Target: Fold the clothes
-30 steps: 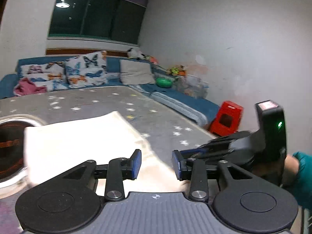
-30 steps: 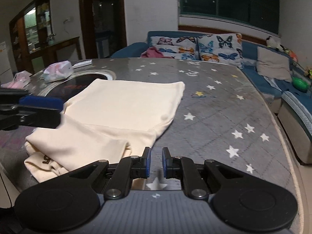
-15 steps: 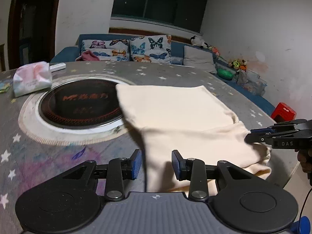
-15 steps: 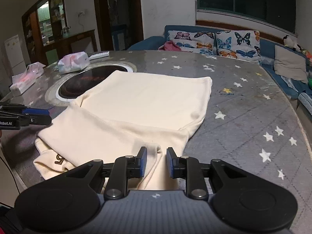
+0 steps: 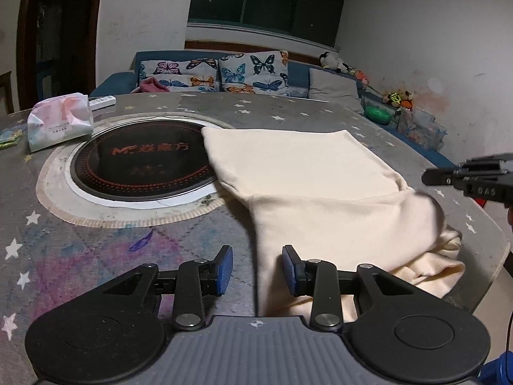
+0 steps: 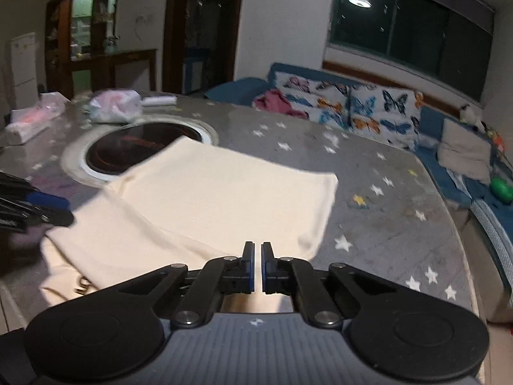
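Note:
A cream garment point(image 5: 320, 186) lies partly folded on the round grey star-patterned table point(image 5: 96, 256), its bunched lower end at the near right edge. My left gripper point(image 5: 257, 269) is open low over the garment's left edge, and the fabric edge runs between its blue pads without being pressed. In the right wrist view the garment point(image 6: 208, 192) fills the middle. My right gripper point(image 6: 258, 266) is shut at its near right edge, with a sliver of cream cloth between the pads. Each gripper shows in the other's view: the right gripper point(image 5: 429, 176), the left gripper point(image 6: 48, 208).
A black induction cooker point(image 5: 141, 160) is set into the table left of the garment. A tissue pack point(image 5: 59, 122) and a white remote point(image 5: 102, 100) lie beyond it. A blue sofa with butterfly cushions point(image 5: 224, 73) stands behind. The table's edge point(image 5: 500, 250) drops off at the right.
The left view swung from the table's far side round to the cooker and the garment's left edge, then held. The right jaws widened slightly over the garment's corner, then closed.

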